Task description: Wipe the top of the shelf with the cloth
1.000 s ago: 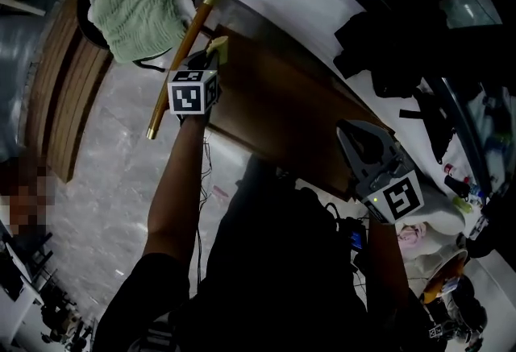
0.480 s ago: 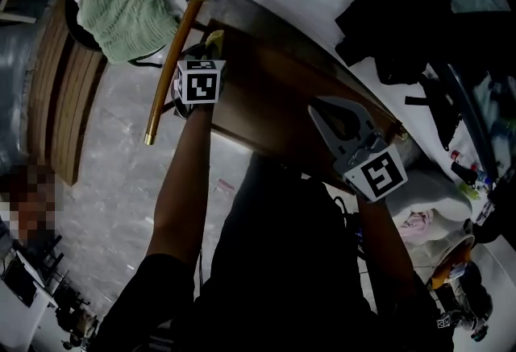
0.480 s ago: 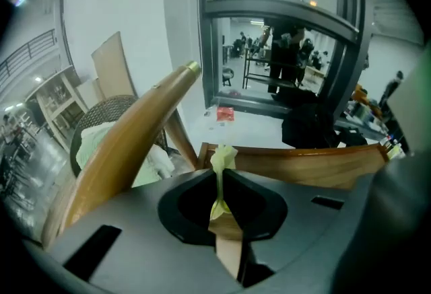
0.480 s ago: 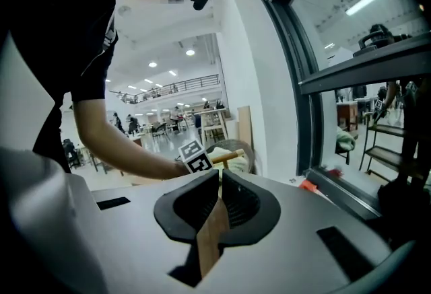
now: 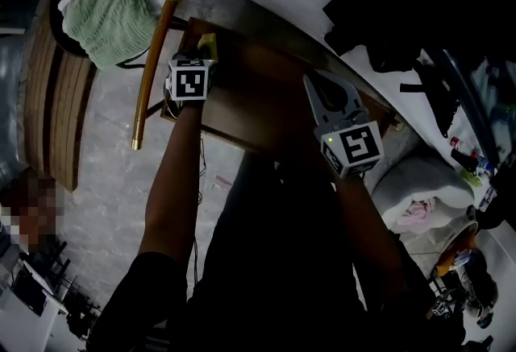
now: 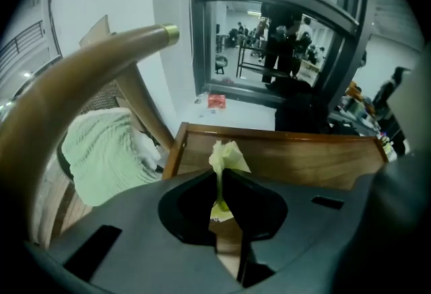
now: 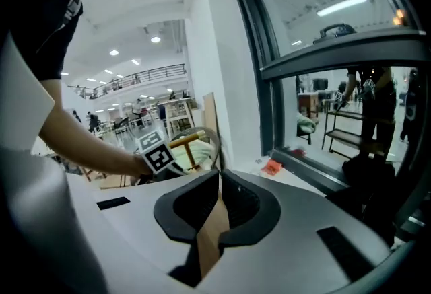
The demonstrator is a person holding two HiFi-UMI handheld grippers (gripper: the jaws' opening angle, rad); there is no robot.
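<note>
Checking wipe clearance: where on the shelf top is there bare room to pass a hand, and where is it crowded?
Bare: the shelf top between the left gripper, shut on the cloth at the far left corner, and the shut right gripper. Crowded: the left edge, where a pole runs alongside, with a towel beyond it.

Pale yellow cloth (image 6: 227, 157) bunched upright, near brown shelf (image 6: 303, 159) left corner.
</note>
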